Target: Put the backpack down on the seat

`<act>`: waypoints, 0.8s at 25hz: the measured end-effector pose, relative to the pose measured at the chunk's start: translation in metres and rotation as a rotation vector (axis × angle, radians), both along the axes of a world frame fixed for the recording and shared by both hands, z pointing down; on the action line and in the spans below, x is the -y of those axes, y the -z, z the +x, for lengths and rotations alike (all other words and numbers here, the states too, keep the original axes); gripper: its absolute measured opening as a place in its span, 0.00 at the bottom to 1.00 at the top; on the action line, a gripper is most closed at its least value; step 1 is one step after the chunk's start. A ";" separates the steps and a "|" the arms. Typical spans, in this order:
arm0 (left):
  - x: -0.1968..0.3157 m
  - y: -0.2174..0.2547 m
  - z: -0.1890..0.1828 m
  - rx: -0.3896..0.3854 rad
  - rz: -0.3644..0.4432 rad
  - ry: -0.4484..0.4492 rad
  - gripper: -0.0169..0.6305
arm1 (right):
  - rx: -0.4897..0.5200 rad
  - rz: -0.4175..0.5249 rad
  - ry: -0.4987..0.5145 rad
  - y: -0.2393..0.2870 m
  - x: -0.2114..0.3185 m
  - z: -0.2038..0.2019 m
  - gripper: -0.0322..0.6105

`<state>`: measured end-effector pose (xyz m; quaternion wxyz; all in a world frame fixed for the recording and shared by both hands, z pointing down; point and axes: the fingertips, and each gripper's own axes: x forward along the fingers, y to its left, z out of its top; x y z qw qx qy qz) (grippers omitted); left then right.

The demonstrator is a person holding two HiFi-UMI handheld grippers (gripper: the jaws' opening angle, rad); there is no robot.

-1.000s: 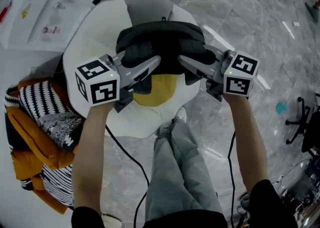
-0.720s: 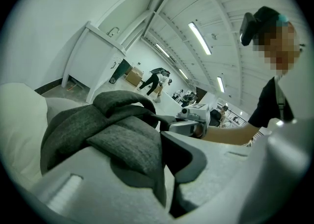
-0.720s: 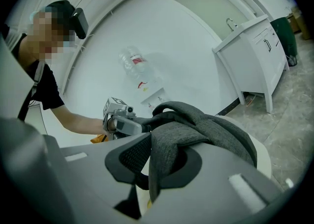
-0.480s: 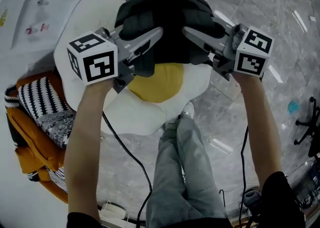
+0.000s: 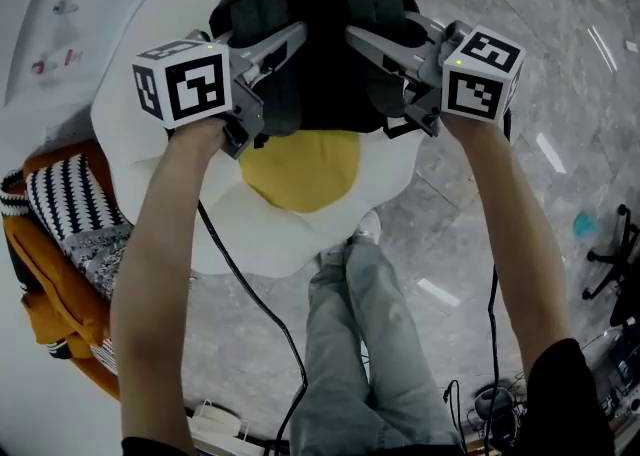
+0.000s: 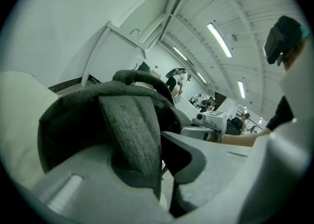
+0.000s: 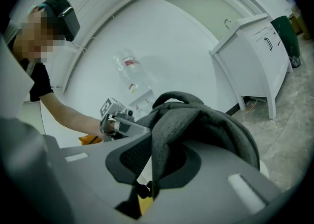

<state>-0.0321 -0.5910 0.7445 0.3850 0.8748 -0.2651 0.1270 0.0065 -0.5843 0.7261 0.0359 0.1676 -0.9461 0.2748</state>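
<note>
A dark grey backpack (image 5: 320, 4) hangs over the far half of the seat, a fried-egg cushion with a white rim (image 5: 130, 134) and a yellow middle (image 5: 300, 169). My left gripper (image 5: 285, 44) is shut on one grey shoulder strap (image 6: 132, 134), and its jaws have just closed a little further on it. My right gripper (image 5: 362, 41) is shut on the other strap (image 7: 162, 154), also just tightened. In the left gripper view my left gripper (image 6: 159, 171) has the strap pinched between its jaws. My right gripper (image 7: 147, 181) holds its strap the same way. Whether the bag's bottom touches the seat is hidden.
An orange and black-and-white striped bundle (image 5: 60, 234) lies left of the seat. A white board (image 5: 50, 24) is at the top left. The person's legs (image 5: 370, 344) and cables (image 5: 250, 314) are below. A black chair base (image 5: 610, 254) stands on the marble floor at the right.
Both grippers have carried the backpack farther out over the seat and lower. The bag now covers the seat's far part, and more of the yellow middle shows.
</note>
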 end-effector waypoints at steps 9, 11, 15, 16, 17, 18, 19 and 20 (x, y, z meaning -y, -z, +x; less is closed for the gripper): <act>0.043 -0.060 -0.022 0.162 -0.076 0.198 0.09 | -0.135 -0.014 -0.107 -0.051 0.041 -0.001 0.11; 0.047 -0.072 -0.031 0.202 -0.097 0.230 0.12 | -0.207 -0.003 -0.132 -0.061 0.048 -0.005 0.11; 0.051 -0.080 -0.048 0.332 -0.110 0.320 0.21 | -0.278 0.019 -0.167 -0.069 0.055 -0.012 0.11; 0.051 -0.079 -0.048 0.358 -0.107 0.331 0.22 | -0.285 0.018 -0.183 -0.070 0.057 -0.011 0.11; 0.051 -0.077 -0.047 0.373 -0.104 0.333 0.24 | -0.290 0.014 -0.201 -0.070 0.059 -0.010 0.12; 0.050 -0.074 -0.046 0.379 -0.101 0.334 0.27 | -0.293 0.007 -0.220 -0.071 0.061 -0.008 0.14; 0.050 -0.070 -0.047 0.379 -0.097 0.337 0.29 | -0.299 -0.001 -0.241 -0.071 0.062 -0.005 0.20; 0.049 -0.067 -0.048 0.377 -0.093 0.340 0.31 | -0.310 -0.010 -0.263 -0.072 0.062 -0.002 0.29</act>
